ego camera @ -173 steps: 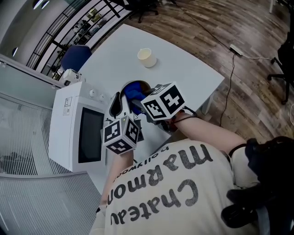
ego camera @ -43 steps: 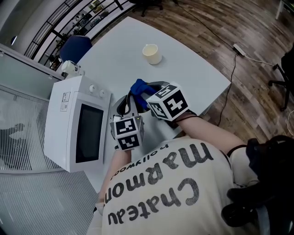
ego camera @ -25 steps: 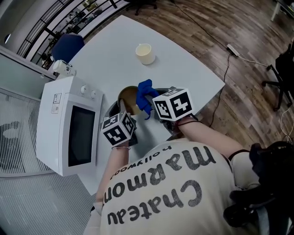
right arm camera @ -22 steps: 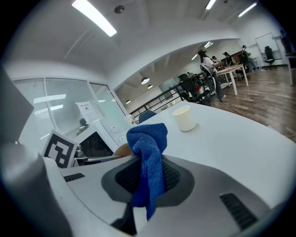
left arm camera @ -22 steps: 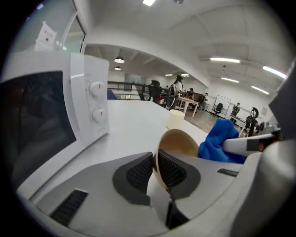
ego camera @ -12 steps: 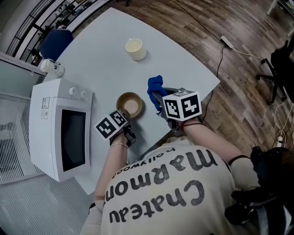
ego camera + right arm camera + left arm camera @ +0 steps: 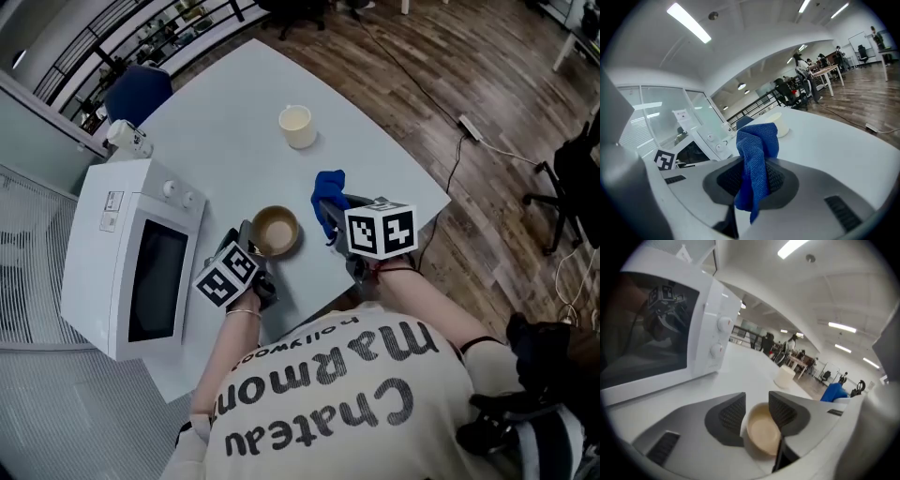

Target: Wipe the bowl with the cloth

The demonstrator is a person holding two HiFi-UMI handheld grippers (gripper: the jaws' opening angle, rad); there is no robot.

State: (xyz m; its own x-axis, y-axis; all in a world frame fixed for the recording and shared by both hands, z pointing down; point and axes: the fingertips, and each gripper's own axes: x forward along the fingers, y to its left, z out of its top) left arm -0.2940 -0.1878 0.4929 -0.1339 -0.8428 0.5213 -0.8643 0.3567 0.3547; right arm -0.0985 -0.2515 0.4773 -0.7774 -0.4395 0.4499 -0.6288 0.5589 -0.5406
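Tan and upright, the bowl (image 7: 276,232) sits on the white table (image 7: 394,150) with its near rim between the jaws of the left gripper (image 7: 251,248). Those jaws have just been opening and stand wide; whether a pad touches the rim is unclear. Just right of the bowl, the right gripper (image 7: 328,214) is clamped on the blue cloth (image 7: 329,190), clear of the bowl. A microwave (image 7: 131,262) stands to the left and a cup (image 7: 298,127) farther off.

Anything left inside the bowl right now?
Nothing visible: the bowl shows a bare tan inside from the head view. The blue cloth is out of it, pinched in the right gripper beside it. Smears or moisture are too fine to tell.
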